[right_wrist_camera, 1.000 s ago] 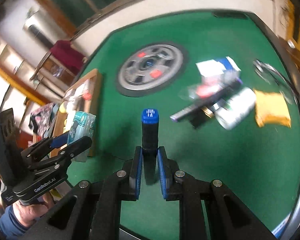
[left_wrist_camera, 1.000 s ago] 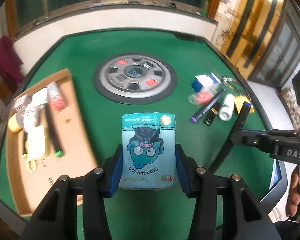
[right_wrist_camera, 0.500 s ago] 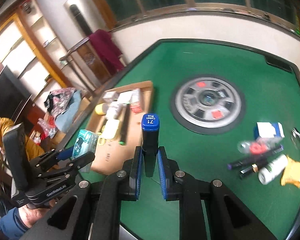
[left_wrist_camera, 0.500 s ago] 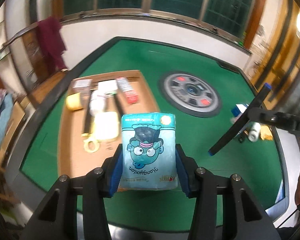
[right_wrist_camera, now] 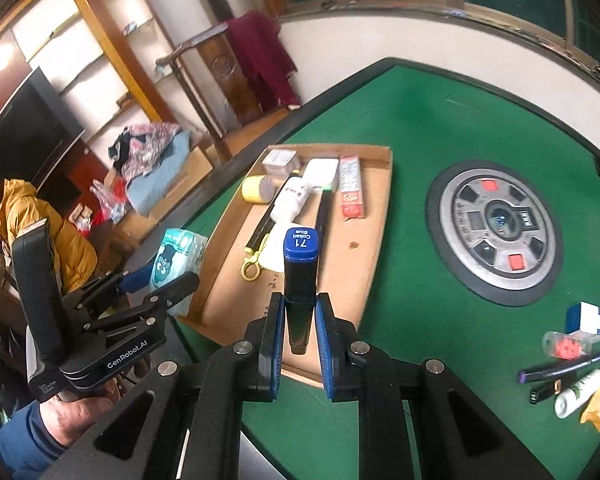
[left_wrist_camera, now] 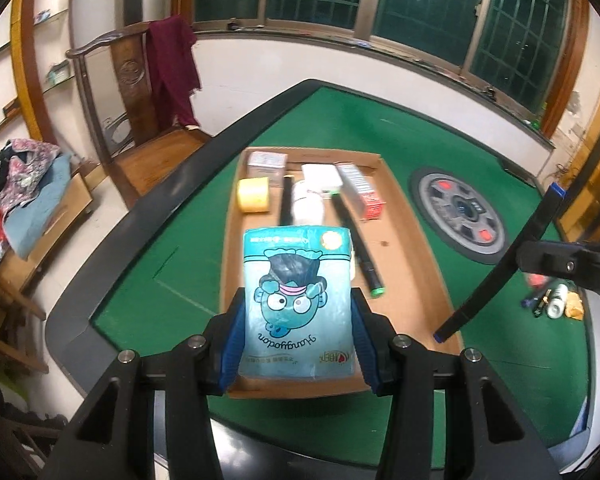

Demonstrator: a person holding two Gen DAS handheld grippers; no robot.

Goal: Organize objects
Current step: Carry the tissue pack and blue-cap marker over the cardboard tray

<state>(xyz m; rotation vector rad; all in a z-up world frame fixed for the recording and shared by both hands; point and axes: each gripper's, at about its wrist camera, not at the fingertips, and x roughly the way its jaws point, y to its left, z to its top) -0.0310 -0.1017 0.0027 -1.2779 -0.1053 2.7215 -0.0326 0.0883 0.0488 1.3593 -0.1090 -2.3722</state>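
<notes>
The left gripper (left_wrist_camera: 298, 332) is clenched on a pale blue soft pack of tissues printed with a cartoon face (left_wrist_camera: 298, 300), held above the near end of the flat brown cardboard tray (left_wrist_camera: 404, 264) on the green felt table (left_wrist_camera: 340, 120). The right gripper (right_wrist_camera: 298, 332) grasps a black marker with a blue cap (right_wrist_camera: 300, 276), upright between its pads, over the tray's near edge. Inside the tray lie a yellow tape roll (left_wrist_camera: 254, 195), a white bottle (right_wrist_camera: 290, 200), a red-and-white box (left_wrist_camera: 360, 196) and a black green-tipped marker (left_wrist_camera: 358, 252). Right of the tray sits a round grey disc (right_wrist_camera: 498, 232); well beyond it, a small cluster of loose items (right_wrist_camera: 568, 368).
</notes>
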